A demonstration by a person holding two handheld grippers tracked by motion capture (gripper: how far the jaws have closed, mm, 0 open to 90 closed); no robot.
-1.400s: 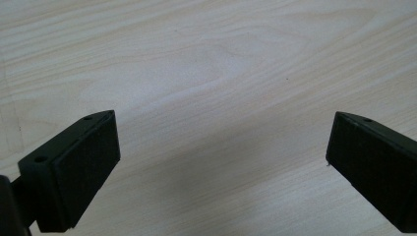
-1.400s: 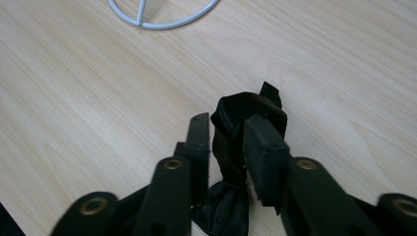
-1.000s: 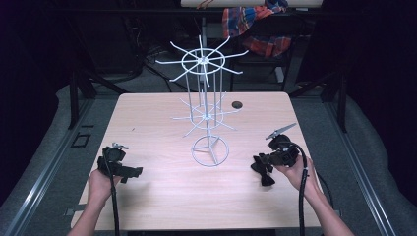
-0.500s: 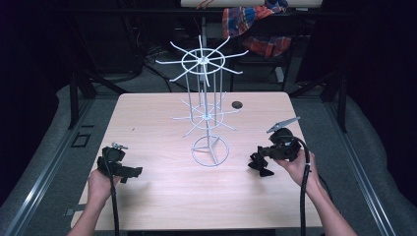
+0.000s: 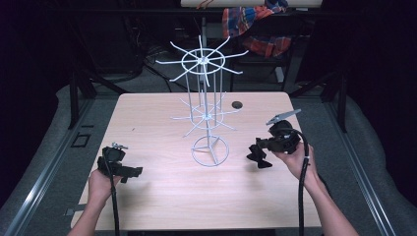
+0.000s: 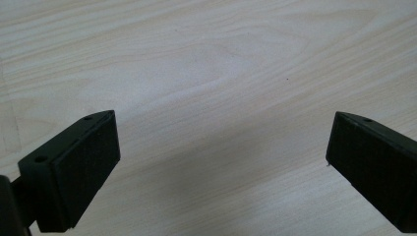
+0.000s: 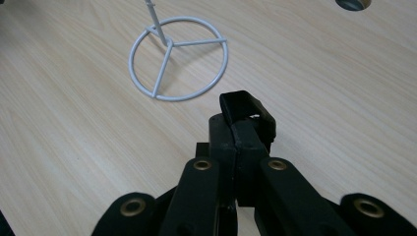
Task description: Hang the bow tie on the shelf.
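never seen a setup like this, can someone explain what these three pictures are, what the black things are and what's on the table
There is no robot here. A person sits at a wooden table and holds a black hand-held claw in each hand: the left claw and the right claw.

The wide picture comes from a fixed camera above the table. The other two come from small cameras riding on the claws, looking along their jaws.

In the left gripper view the jaws stand wide apart over bare wood, holding nothing. In the right gripper view the jaws are pressed together on a small black band; what it is I cannot tell.

On the table stands a white wire rack with spoke arms and a ring base. Behind it lies a small dark round thing.
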